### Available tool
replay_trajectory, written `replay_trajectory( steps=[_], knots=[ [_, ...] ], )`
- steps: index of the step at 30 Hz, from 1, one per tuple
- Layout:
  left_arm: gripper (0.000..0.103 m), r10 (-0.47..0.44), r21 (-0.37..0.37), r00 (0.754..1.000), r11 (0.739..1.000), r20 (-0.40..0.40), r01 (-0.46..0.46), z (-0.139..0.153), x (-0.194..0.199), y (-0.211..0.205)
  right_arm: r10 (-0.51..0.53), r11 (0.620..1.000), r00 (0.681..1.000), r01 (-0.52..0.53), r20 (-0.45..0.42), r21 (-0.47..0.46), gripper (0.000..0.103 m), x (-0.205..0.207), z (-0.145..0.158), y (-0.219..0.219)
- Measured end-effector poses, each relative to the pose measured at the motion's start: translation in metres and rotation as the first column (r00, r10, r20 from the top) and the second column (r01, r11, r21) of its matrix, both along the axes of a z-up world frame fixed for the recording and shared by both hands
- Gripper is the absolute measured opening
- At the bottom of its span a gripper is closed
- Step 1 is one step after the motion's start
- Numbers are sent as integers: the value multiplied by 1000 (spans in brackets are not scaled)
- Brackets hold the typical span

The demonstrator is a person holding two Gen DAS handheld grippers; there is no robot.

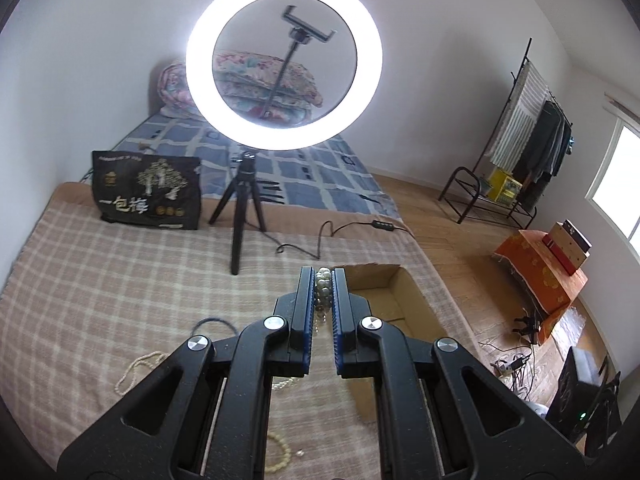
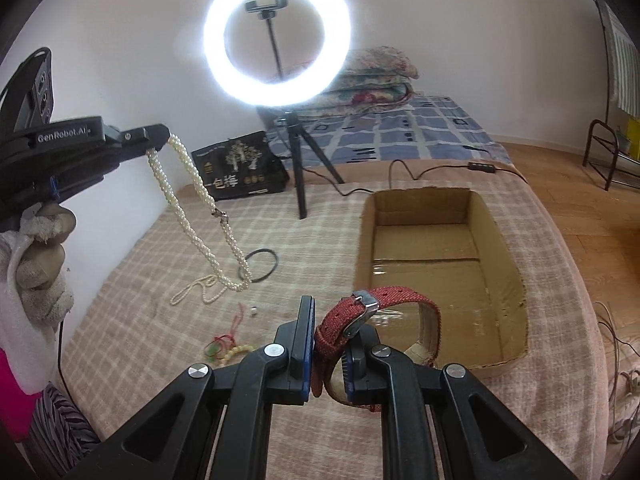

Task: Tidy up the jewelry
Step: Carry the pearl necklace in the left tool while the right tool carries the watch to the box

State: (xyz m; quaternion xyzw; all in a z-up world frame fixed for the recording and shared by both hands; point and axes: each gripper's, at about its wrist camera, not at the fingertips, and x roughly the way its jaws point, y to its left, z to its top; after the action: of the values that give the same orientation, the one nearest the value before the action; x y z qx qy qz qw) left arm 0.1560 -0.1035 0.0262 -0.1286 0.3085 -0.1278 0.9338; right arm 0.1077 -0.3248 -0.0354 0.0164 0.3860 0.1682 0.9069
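My left gripper (image 1: 323, 280) is shut on a pearl necklace (image 1: 323, 288). In the right wrist view the left gripper (image 2: 160, 136) holds the pearl necklace (image 2: 200, 196) in the air, its loop hanging over the checked blanket. My right gripper (image 2: 328, 316) is shut on a red fabric watch strap (image 2: 384, 300), held just before the open cardboard box (image 2: 424, 196). The cardboard box (image 1: 384, 276) also shows just right of the left fingers. More jewelry lies on the blanket: a thin pearl string (image 2: 196, 290), a black hair band (image 2: 260, 266), a bead bracelet (image 2: 236, 350).
A ring light on a tripod (image 2: 300, 176) stands behind the box with its cable (image 2: 400, 168) trailing right. A black bag (image 2: 240, 172) lies at the blanket's far edge. A bed with folded quilts (image 2: 376, 80) is behind. A gloved hand (image 2: 36, 248) holds the left gripper.
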Motion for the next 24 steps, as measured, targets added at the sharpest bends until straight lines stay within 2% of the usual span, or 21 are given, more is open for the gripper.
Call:
replay_trajectory(
  steps=[12, 24],
  knots=[
    [6, -79, 23, 997, 997, 25, 78, 14, 56, -72, -63, 998, 996, 63, -58, -4, 10, 21, -20, -30],
    [6, -130, 33, 990, 991, -54, 132, -14, 101, -122, -86, 996, 991, 86, -103, -3, 10, 42, -37, -38]
  ],
)
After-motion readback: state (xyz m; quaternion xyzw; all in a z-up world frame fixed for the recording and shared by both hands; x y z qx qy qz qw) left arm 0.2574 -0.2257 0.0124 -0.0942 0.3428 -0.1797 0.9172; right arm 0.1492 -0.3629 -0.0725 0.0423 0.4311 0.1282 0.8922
